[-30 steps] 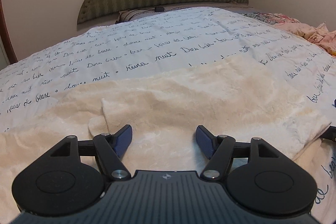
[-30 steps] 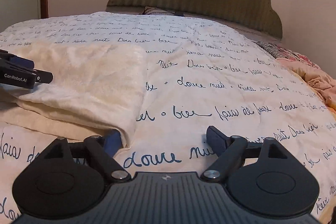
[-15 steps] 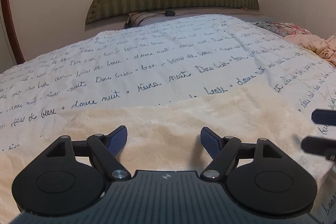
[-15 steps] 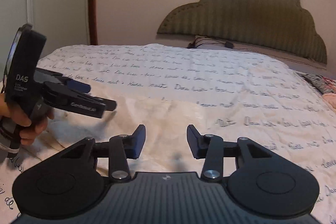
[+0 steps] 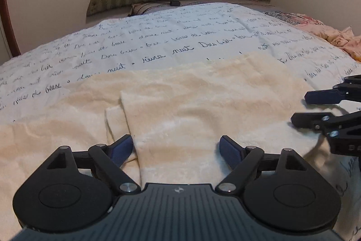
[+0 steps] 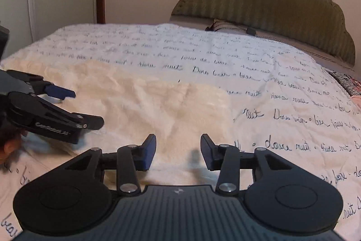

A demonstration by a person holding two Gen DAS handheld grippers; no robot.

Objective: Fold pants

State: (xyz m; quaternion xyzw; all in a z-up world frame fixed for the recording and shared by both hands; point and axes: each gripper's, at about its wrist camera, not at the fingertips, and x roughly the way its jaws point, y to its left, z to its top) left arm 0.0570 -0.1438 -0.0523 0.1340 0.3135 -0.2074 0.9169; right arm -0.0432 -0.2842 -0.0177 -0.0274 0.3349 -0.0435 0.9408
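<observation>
Left gripper [image 5: 176, 149] over the near hem of the cream pants [image 5: 203, 105], jaws opening wide, pads clear of the cloth. Pants lie folded, near-left on the bed [image 6: 282, 92]. Right gripper [image 6: 178, 151] half-spread, gripping nothing, over the right edge. My worry: fleece is thick, so a shallow pinch could grab only the top layer and the fold splays.
</observation>
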